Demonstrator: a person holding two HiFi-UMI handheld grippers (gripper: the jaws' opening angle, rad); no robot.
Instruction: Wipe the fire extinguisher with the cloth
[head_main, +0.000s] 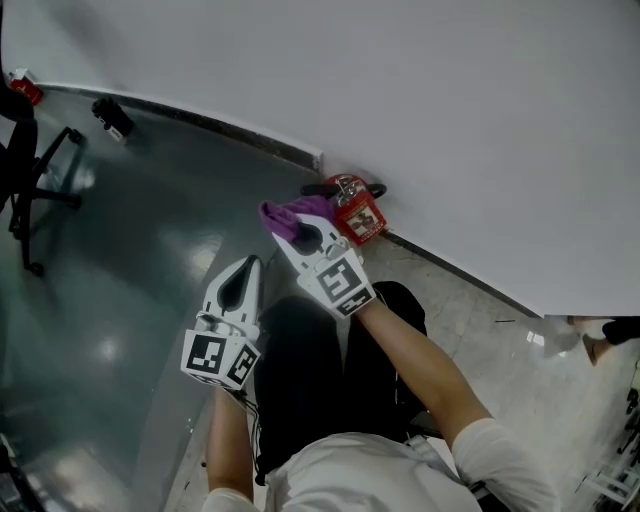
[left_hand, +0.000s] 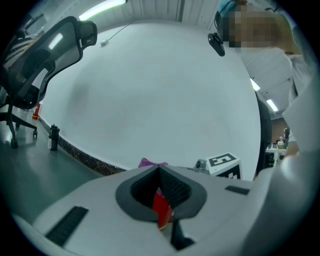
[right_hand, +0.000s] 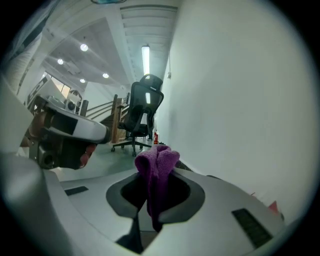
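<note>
The right tongs (right_hand: 156, 194) are clamped on a purple cloth (right_hand: 157, 164), which bunches above the jaws and hangs in a tail below them. A white wall (right_hand: 240, 100) fills the right of the frame. At centre left a black chair (right_hand: 142, 107) stands on the floor (right_hand: 107, 160). The left tongs (right_hand: 65, 134) show at the left edge. A strip light (right_hand: 145, 59) glows near the top.

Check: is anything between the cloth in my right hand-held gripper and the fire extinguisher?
Nothing visible. The purple cloth, clamped in the right hand-held gripper, sits right beside the fire extinguisher at the base of the wall; the left hand-held gripper, shut and empty, hangs back off that path.
</note>
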